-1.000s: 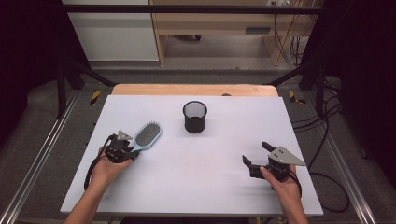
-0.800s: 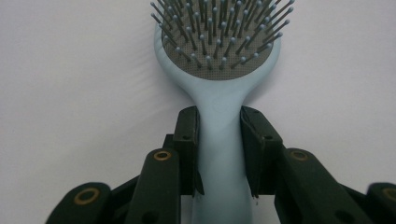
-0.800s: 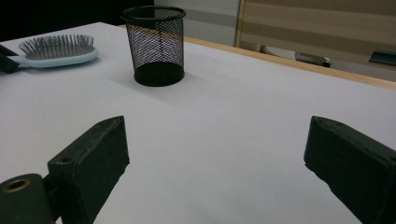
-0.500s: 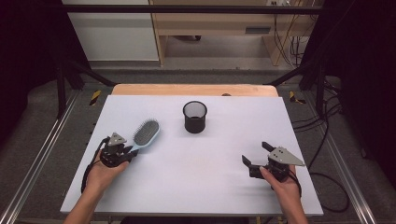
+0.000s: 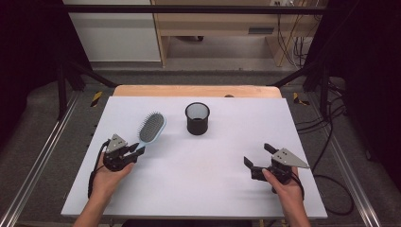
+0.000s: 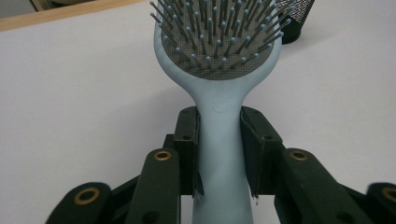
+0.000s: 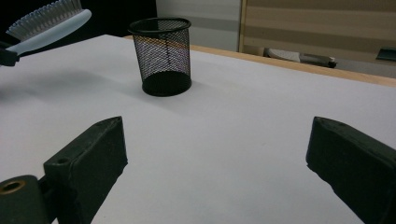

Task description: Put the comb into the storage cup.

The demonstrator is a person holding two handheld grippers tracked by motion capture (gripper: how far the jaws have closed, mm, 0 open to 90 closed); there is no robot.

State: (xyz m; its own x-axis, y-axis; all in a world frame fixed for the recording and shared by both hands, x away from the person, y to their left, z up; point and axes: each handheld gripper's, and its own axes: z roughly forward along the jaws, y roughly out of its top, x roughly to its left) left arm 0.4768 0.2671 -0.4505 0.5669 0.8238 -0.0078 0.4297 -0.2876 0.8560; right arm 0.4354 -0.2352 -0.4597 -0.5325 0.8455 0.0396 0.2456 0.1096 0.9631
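A pale blue hairbrush (image 5: pixel 151 128) with grey bristles is held by its handle in my left gripper (image 5: pixel 135 150) at the table's left. In the left gripper view both pads press on the hairbrush handle (image 6: pixel 219 154), bristles facing up. The right gripper view shows the hairbrush (image 7: pixel 49 23) lifted off the table and tilted up. A black mesh cup (image 5: pixel 197 118) stands upright at the table's middle back; the black mesh cup (image 7: pixel 162 55) is well ahead of my right gripper (image 7: pixel 215 154). My right gripper (image 5: pixel 258 157) rests open near the front right, nothing between its fingers.
The white table top (image 5: pixel 208 170) has a wooden strip (image 5: pixel 196 91) along its far edge. Metal rails (image 5: pixel 38 156) run along the left side, and cables (image 5: pixel 331 156) lie on the floor at the right.
My left gripper has shifted slightly left and toward me with the brush, whose head is now raised higher. The right gripper has not moved.
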